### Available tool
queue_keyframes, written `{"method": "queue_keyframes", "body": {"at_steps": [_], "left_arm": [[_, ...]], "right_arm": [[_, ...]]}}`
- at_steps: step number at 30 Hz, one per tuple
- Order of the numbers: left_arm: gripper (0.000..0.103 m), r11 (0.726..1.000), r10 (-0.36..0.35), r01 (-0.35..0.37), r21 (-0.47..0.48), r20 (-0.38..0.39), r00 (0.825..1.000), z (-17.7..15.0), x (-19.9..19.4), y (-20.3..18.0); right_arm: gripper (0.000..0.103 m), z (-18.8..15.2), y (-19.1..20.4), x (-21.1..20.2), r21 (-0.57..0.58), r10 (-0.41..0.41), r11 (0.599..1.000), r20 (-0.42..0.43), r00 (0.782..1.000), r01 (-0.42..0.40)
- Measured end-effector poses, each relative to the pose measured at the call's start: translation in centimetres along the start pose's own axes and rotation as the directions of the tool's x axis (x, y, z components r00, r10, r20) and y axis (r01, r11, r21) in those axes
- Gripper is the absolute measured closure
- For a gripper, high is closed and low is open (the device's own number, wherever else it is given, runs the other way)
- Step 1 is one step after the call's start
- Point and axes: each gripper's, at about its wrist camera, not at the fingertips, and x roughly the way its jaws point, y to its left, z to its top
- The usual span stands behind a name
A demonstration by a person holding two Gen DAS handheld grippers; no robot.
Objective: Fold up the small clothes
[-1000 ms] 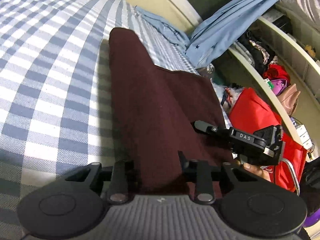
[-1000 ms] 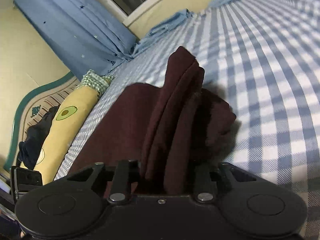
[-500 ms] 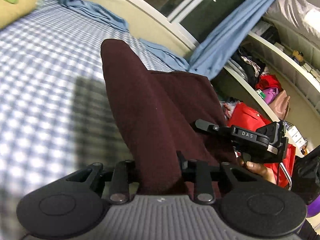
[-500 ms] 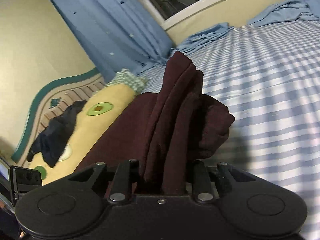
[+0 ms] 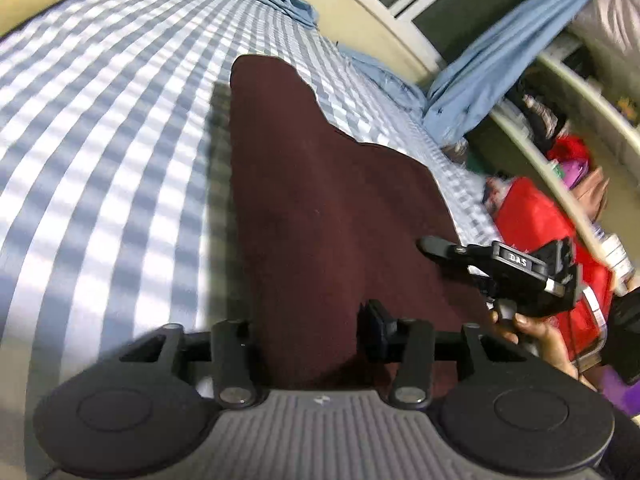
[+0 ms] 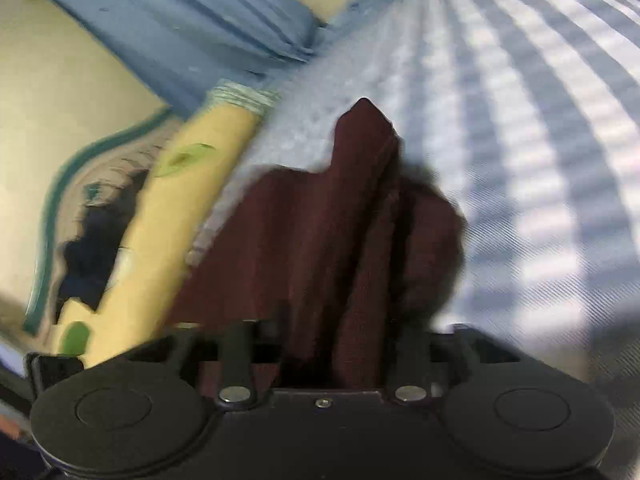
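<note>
The left tongs point(image 5: 308, 332) and the right tongs point(image 6: 324, 344) are both opening, each with an edge of the maroon garment point(image 5: 320, 208) lying between its jaws, no longer pinched tight. The cloth is stretching straight ahead of both across the checked bed point(image 5: 104, 160), long axis running away from the tongs (neither hand looking nearer). The left view is showing the right tongs beside the cloth's edge and cluttered shelves point(image 5: 560, 128); the right view is showing bunched folds and a yellow pillow point(image 6: 160, 216).
</note>
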Motion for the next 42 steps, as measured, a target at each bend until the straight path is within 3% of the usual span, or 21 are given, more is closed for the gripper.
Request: {"method": "queue_keyframes", "body": {"at_steps": [1,3,8,11,13,16,18,21,26,28,30,36,37,39,42], "left_arm": [[0.048,1.0,-0.01,0.01,-0.002,-0.001,1.0,-0.2,-0.8,0.1],[0.045,0.998,0.026,-0.027,0.052,0.015,1.0,-0.9,-3.2,-0.4],[0.042,0.953,0.177,-0.204,0.223,0.137,0.975,-2.1,-8.6,-3.9],[0.034,0.958,0.124,-0.167,0.231,0.19,0.974,-1.6,-9.3,-6.7],[0.029,0.957,0.086,-0.137,0.255,0.201,0.976,-1.6,-8.9,-8.4],[0.029,0.937,0.096,-0.151,0.316,0.183,0.978,-2.5,-6.7,-10.3],[0.029,0.927,0.113,-0.158,0.34,0.149,0.982,-3.3,-4.7,-10.7],[0.03,0.904,0.146,-0.177,0.388,0.107,0.983,-5.1,-2.8,-10.6],[0.03,0.909,0.142,-0.164,0.383,0.085,0.986,-6.4,-3.1,-9.4],[0.03,0.911,0.143,-0.163,0.379,0.081,0.986,-6.3,-3.3,-9.4],[0.03,0.916,0.144,-0.166,0.364,0.089,0.986,-6.0,-3.3,-9.3],[0.028,0.907,0.147,-0.205,0.368,0.18,0.973,-6.7,-5.7,-11.0],[0.027,0.911,0.138,-0.202,0.359,0.196,0.971,-6.8,-6.4,-11.3],[0.025,0.916,0.13,-0.204,0.346,0.224,0.966,-7.0,-7.4,-11.8],[0.016,0.913,0.138,-0.229,0.337,0.272,0.952,-7.7,-9.1,-12.9]], "right_arm": [[0.039,0.0,-0.4,-0.8,0.008,0.03,1.0,0.002,1.0,-0.03],[0.018,0.5,-0.2,-3.2,-0.039,0.011,0.999,0.019,1.0,-0.011],[0.018,4.2,2.1,-8.2,-0.207,-0.07,0.974,0.13,0.989,0.096],[0.02,6.4,3.3,-6.1,-0.263,-0.127,0.952,0.128,0.984,0.158],[0.024,7.3,3.1,-3.5,-0.244,-0.146,0.955,0.112,0.983,0.169],[0.034,8.1,2.1,0.3,-0.161,-0.144,0.975,0.057,0.988,0.151],[0.06,8.6,1.0,1.7,-0.074,-0.105,0.991,0.049,0.993,0.109],[0.082,9.8,-0.4,1.9,-0.016,-0.031,0.999,0.066,0.997,0.032],[0.085,9.3,-6.7,3.3,0.148,-0.017,0.989,0.015,1.0,0.014],[0.081,8.8,-8.0,3.1,0.201,0.043,0.978,0.042,0.998,-0.051],[0.062,8.4,-7.8,2.0,0.196,0.044,0.979,0.063,0.997,-0.056],[0.057,4.3,-2.3,-6.6,-0.057,0.069,0.996,0.059,0.996,-0.066],[0.055,3.0,-0.9,-8.2,-0.095,0.091,0.992,0.059,0.994,-0.085],[0.039,0.7,1.4,-10.2,-0.115,0.16,0.982,0.057,0.986,-0.152],[0.037,-2.3,4.2,-10.7,-0.123,0.251,0.962,0.046,0.967,-0.244]]}}
